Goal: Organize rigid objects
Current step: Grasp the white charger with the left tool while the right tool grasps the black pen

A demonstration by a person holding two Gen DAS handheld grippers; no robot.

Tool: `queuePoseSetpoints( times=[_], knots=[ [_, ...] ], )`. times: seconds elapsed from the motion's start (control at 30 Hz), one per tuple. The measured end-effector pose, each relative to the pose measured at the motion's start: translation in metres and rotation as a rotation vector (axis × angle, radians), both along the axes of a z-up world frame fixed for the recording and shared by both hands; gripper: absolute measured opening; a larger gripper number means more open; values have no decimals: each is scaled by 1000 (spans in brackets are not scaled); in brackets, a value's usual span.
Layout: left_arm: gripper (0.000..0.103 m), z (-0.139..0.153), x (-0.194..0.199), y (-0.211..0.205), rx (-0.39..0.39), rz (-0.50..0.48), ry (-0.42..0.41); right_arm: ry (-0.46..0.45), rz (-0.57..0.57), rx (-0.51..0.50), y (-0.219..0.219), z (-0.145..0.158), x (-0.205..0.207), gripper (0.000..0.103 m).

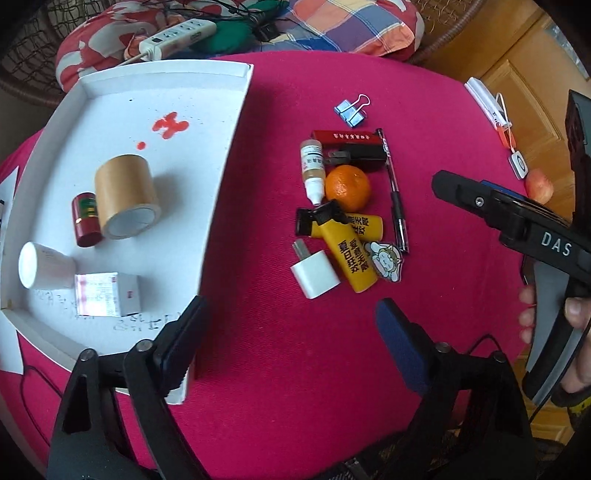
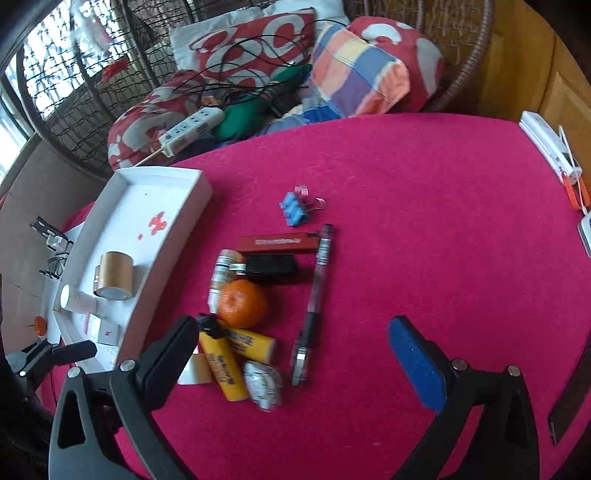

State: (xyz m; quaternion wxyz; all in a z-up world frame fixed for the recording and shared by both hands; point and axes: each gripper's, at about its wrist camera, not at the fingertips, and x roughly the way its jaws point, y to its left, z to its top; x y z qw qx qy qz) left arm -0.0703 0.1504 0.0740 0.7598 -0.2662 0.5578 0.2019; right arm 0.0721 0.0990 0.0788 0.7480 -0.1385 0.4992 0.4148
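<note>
A white tray (image 1: 236, 122) on the left holds a brown tape roll (image 1: 125, 192), a small red bottle (image 1: 85, 218), a white cup (image 1: 44, 269) and a small box (image 1: 107, 299). On the red cloth lies a pile: a tangerine (image 1: 347, 188), a dropper bottle (image 1: 312, 170), two yellow tubes (image 1: 351, 258), a white charger plug (image 1: 314, 278), a pen (image 1: 395, 195), a red bar (image 1: 347, 136) and blue binder clips (image 1: 351, 110). My left gripper (image 1: 291, 332) hangs open above the cloth, near the tray's corner. My right gripper (image 2: 295, 354) is open over the pile (image 2: 240, 332), holding nothing.
The round table (image 2: 443, 221) has a red cloth. Cushions (image 2: 362, 66), cables and a power strip (image 1: 177, 35) lie behind it in a wicker chair. White items (image 2: 550, 151) sit at the right edge, with an apple (image 1: 539, 186) beyond. A hand (image 1: 576, 314) holds the right gripper.
</note>
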Motion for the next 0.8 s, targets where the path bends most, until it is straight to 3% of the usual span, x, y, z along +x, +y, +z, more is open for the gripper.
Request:
queuePoseSetpoints(
  times=[0.27, 0.33, 0.53, 0.6, 0.63, 0.67, 0.73, 0.8],
  knots=[
    [59, -26, 25, 4, -59, 157, 51, 4, 38, -39, -25, -9, 26, 103],
    [47, -30, 27, 7, -70, 184, 50, 6, 66, -59, -24, -13, 31, 103],
    [40, -43, 34, 12, -68, 226, 68, -12, 179, -98, 4, -20, 32, 102],
    [39, -45, 35, 14, -56, 230, 62, -8, 212, -128, 18, -28, 31, 86],
    [37, -45, 36, 13, -47, 227, 58, -9, 226, -143, 24, -32, 29, 65],
    [35, -45, 36, 15, -40, 222, 57, -11, 240, -163, 31, -36, 27, 55],
    [27, -43, 39, 14, -25, 216, 59, -19, 268, -191, 40, -45, 22, 55],
    [27, -45, 34, 13, -29, 224, 52, -30, 277, -222, 46, -53, 17, 52]
  ],
)
